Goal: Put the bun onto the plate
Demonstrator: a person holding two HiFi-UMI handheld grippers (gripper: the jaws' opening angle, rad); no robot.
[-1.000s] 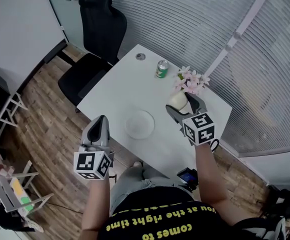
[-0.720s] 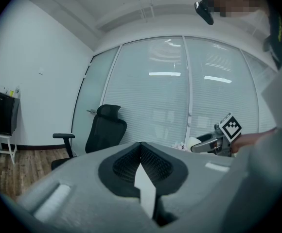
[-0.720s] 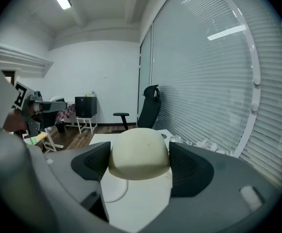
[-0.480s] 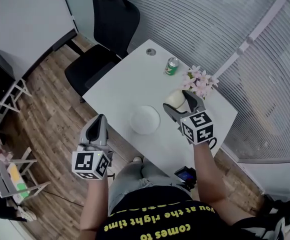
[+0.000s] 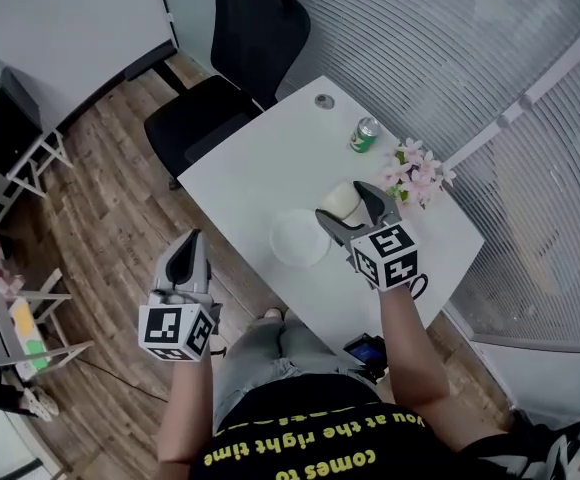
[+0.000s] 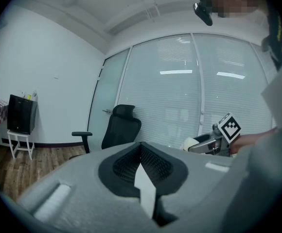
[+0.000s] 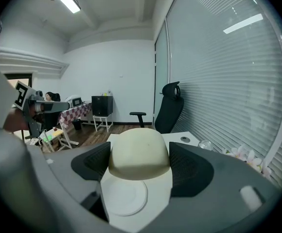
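Bun (image 5: 343,200) nearer plate (image 5: 300,238), in right gripper (image 5: 342,205), partly hidden by fingers (image 5: 371,202)

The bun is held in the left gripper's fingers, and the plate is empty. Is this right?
No. The bun is held in the right gripper's fingers, as the right gripper view shows. The plate is empty, as you say.

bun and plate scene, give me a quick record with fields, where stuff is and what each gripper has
bun: clamped in right gripper, held up off the table
plate: white, bare, on the table, beside and below the bun
left gripper: jaws together, nothing in them, held off the table's side
other things: green can, pink flowers, black chair
task state: bun not yet on plate
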